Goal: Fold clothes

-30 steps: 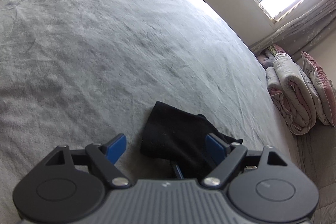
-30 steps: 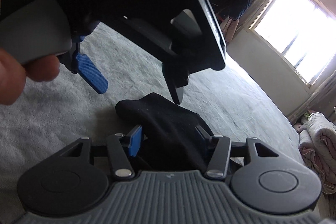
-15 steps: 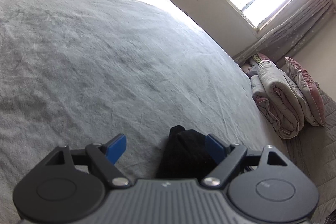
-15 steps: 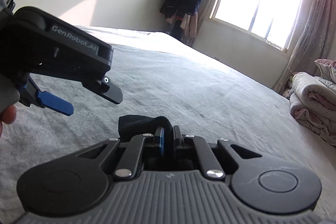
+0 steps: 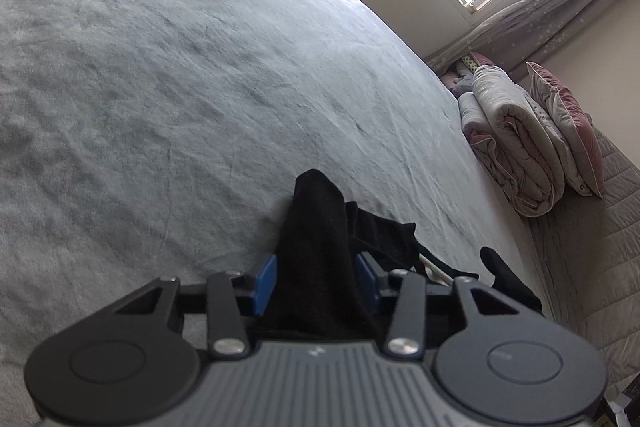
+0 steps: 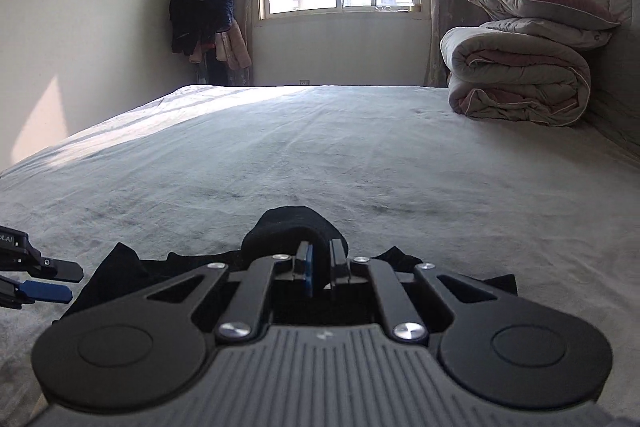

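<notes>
Right gripper [image 6: 320,265] is clamped on the crumpled black cloth garment [image 6: 296,227], whose bulk trails leftward toward the part-closed left gripper [image 5: 316,279].

Black garment [image 5: 316,243] on grey bed cover [image 5: 160,87]; blue fingers [image 5: 266,281]; curtain [image 5: 560,3] perhaps star-patterned.

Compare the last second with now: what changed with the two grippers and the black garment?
Left gripper narrowed from wide open around the black garment; whether it is clamped is unclear. Right gripper closed on the cloth half a second ago and stays shut. Grey bed cover and folded quilt unchanged.
</notes>
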Available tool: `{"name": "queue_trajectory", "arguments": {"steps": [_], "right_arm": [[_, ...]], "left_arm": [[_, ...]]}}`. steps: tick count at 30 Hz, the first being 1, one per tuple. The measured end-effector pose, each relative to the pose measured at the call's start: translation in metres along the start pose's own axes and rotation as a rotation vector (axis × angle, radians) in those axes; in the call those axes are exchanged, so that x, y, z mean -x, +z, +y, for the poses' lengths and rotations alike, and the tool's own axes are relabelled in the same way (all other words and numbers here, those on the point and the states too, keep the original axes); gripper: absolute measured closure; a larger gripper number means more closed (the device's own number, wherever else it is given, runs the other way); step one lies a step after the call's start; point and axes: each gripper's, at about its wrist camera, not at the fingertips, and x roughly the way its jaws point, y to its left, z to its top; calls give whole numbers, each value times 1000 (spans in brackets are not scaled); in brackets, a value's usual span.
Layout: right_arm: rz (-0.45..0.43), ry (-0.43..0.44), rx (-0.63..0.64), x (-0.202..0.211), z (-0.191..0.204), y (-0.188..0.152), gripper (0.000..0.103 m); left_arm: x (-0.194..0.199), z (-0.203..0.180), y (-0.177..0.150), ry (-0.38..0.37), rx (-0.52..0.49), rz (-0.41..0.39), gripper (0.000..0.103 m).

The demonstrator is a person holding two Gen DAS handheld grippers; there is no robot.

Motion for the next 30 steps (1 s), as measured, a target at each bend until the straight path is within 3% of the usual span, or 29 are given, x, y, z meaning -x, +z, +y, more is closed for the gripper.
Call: {"name": "queue_trajectory", "arguments": {"steps": [4, 8, 12, 15, 20, 23, 24, 27, 30], "right_arm": [[9, -1, -174, 10, -40, -12, 96], [98, -7, -361, 14, -80, -35, 94], [116, -58, -461, 24, -104, -51, 83], [104, -76, -486, 36, -116, -52, 83], [56, -91, -397, 50, -108, -38, 81], [14, -87, -324, 53, -98, -28, 62], [13, -76, -298, 51, -94, -25, 61], [38, -48, -200, 40, -75, -21, 61], [102, -40, -92, 21, -58, -26, 61]], "left_arm": [[-8, -8, -7, -3, -53, 34, 59], [-16, -17, -14, 16, -118, 65, 59], [-22, -24, -20, 60, -178, 76, 59], [-22, -28, -23, 74, -209, 62, 59], [-14, -38, -27, 75, -281, 6, 59], [-11, -47, -31, 46, -344, -22, 59], [-11, -49, -32, 36, -364, -22, 59], [-15, -57, -38, 19, -430, -6, 59], [-17, -64, -43, 52, -517, 38, 57]]}}
